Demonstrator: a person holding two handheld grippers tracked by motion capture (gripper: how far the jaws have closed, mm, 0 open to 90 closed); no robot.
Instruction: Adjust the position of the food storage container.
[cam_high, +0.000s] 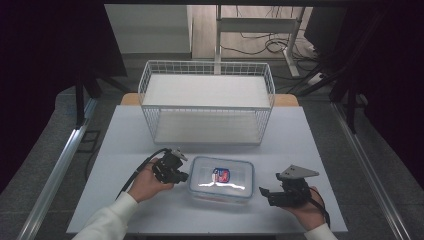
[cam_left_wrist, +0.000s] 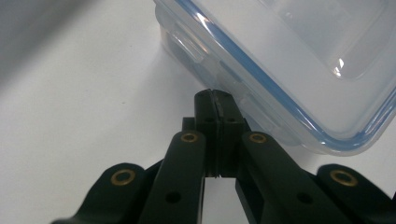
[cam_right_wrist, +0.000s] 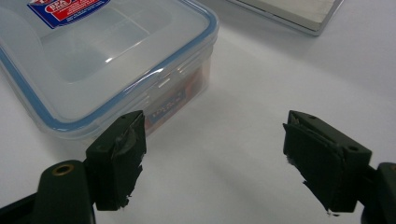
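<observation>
While a clear lidded container (cam_high: 221, 178) sits sealed at the near middle of the white surface (cam_high: 125, 145), a person brackets it with a hand on either side, seemingly to work its side latches. Left tongs (cam_left_wrist: 215, 100), pressed together on nothing, nose against the container's left latch flap, perhaps touching it. Right tongs (cam_right_wrist: 212, 158) stand wide apart, held low just off its right end. A wire basket (cam_high: 206, 102) waits beyond.

Black jaws, brass rivets, grey plate (cam_high: 297, 173), white sleeves (cam_high: 112, 220).
</observation>
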